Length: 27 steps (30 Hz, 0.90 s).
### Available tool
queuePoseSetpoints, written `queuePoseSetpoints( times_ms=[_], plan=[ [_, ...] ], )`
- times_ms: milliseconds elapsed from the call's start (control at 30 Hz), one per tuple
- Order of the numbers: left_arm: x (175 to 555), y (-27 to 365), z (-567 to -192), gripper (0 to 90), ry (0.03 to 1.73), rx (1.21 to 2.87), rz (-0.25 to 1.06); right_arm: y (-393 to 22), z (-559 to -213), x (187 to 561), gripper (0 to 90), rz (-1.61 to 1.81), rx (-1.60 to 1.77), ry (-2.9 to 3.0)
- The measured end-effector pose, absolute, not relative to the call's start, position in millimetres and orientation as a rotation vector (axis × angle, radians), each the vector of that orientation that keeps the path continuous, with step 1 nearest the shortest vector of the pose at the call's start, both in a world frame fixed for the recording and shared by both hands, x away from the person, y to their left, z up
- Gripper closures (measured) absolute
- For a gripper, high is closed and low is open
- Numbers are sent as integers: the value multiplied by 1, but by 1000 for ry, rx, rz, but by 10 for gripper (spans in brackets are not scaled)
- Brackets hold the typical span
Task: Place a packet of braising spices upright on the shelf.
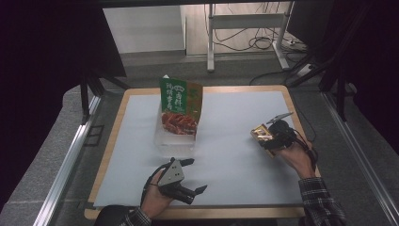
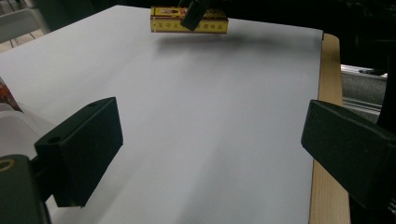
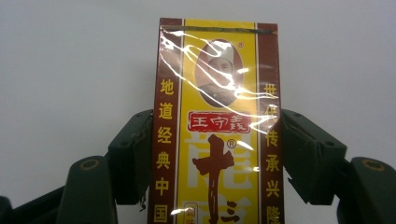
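The spice box (image 1: 262, 136), a small yellow and dark red carton, sat in the right gripper (image 1: 269, 140) over the right half of the surface (image 1: 235, 141) in the high view. It looked lifted just clear of the white sheet. Near the middle stood a clear plastic bin (image 1: 174, 139), with a tall green and red food pouch (image 1: 180, 112) upright inside it. The left gripper (image 1: 190, 175) rested near the front edge, its jaws spread wide with nothing between them.

In the left gripper view, both black, blocky jaws stood far apart over smooth, matte white sheet. The box (image 2: 188, 25) hung at the far side, a dark jaw across its long face and a soft shadow beneath it. A pale wooden edge (image 2: 329, 140) ran down the right.

In the right gripper view, the jaws pressed against the two long sides of the box (image 3: 217, 121). It was a flat-faced rectangle wrapped in glossy, wrinkled film that caught the light, printed with a chef's portrait and Chinese characters.

The pick-up seemed done and the carry under way. The next move probably called for a steady trip toward the bin, keeping a firm squeeze on the slippery film and lowering the box beside the pouch without tipping it.
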<state>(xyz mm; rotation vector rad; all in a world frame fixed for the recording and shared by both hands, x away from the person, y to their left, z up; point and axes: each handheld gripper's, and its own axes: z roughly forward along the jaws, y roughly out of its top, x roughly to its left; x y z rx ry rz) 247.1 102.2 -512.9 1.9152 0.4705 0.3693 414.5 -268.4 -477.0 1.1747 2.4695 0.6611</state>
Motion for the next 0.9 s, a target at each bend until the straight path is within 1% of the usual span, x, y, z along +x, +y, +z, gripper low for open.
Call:
queuePoseSetpoints(
  times_ms=[167,333,567,800,900],
  plan=[
    [247,102,-513,49,467,1915,370,-248,-477,403,318,710,1030,2559],
    [247,103,-513,49,466,1915,370,-232,-483,396,317,710,963,2621],
    [247,103,-513,49,466,1914,372,-230,-496,398,312,651,956,2655],
    [247,102,-513,50,466,1913,373,-232,-492,400,235,668,987,2665],
    [247,102,-513,49,466,1915,373,-226,-489,402,225,602,1005,2666]
  ],
)
